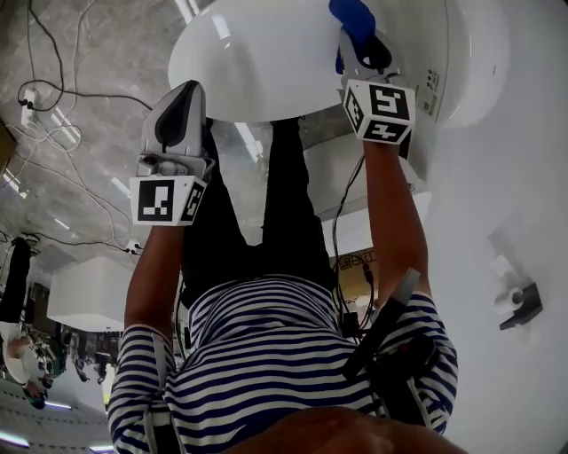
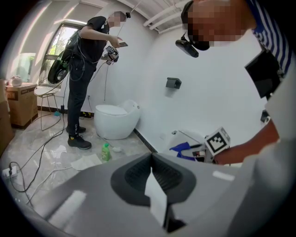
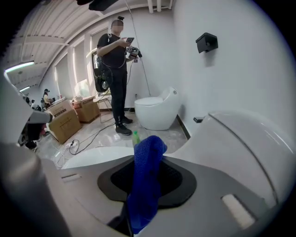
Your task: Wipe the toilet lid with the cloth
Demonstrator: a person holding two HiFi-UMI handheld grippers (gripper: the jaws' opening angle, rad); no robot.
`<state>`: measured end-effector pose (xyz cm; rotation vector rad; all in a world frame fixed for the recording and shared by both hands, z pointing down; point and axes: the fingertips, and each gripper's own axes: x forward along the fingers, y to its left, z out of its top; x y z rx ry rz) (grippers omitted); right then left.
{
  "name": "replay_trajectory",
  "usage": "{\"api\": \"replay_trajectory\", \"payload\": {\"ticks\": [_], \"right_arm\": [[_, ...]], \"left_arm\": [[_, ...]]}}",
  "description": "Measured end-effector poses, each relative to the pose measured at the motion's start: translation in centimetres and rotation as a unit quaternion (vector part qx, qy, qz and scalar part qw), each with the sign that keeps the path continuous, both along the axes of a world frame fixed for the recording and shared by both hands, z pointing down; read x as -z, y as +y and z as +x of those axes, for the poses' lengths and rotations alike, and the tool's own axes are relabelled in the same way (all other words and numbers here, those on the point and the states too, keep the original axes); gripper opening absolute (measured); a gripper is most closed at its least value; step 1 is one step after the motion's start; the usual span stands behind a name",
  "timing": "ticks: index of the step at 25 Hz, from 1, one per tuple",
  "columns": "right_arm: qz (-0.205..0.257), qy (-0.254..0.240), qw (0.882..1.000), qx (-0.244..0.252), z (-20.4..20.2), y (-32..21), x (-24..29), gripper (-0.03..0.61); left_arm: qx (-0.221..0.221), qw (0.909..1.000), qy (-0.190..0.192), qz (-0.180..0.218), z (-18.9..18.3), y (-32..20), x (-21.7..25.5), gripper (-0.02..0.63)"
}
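The white toilet lid (image 1: 257, 62) lies closed at the top of the head view, and its near edge shows in the right gripper view (image 3: 88, 157). My right gripper (image 1: 359, 44) is over the lid's right side, shut on a blue cloth (image 1: 353, 18). That cloth (image 3: 145, 180) stands up between the jaws of the right gripper (image 3: 148, 159). My left gripper (image 1: 185, 97) hovers off the lid's left edge, jaws shut, nothing held. In the left gripper view, the left gripper (image 2: 151, 159) faces the right gripper (image 2: 203, 149) and the cloth (image 2: 182, 149).
A second white toilet (image 3: 157, 113) stands farther along the wall, with a green bottle (image 3: 135, 137) and a person (image 3: 115, 69) beside it. Cables (image 1: 53, 53) lie on the marble floor. Cardboard boxes (image 3: 64, 122) sit at the left. A black fixture (image 3: 206, 42) is mounted on the wall.
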<state>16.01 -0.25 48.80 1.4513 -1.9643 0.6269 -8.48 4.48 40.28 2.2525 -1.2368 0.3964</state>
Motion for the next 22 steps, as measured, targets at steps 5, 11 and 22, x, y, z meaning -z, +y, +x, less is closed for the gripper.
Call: {"api": "replay_trajectory", "payload": {"ticks": [5,11,22], "right_arm": [[-0.028,0.014,0.999,-0.019,3.3,1.0,-4.0,0.106],[-0.054,0.014,0.998,-0.019,2.8,1.8,-8.0,0.106],[-0.065,0.004,0.998,-0.001,-1.0,2.3,-8.5,0.106]], "left_arm": [[0.001,0.9999,-0.010,-0.011,0.8,0.7,-2.3,0.002],[0.005,0.9998,-0.014,-0.011,0.5,0.6,-3.8,0.002],[0.010,0.9998,-0.014,-0.011,-1.2,0.9,-3.6,0.002]]}}
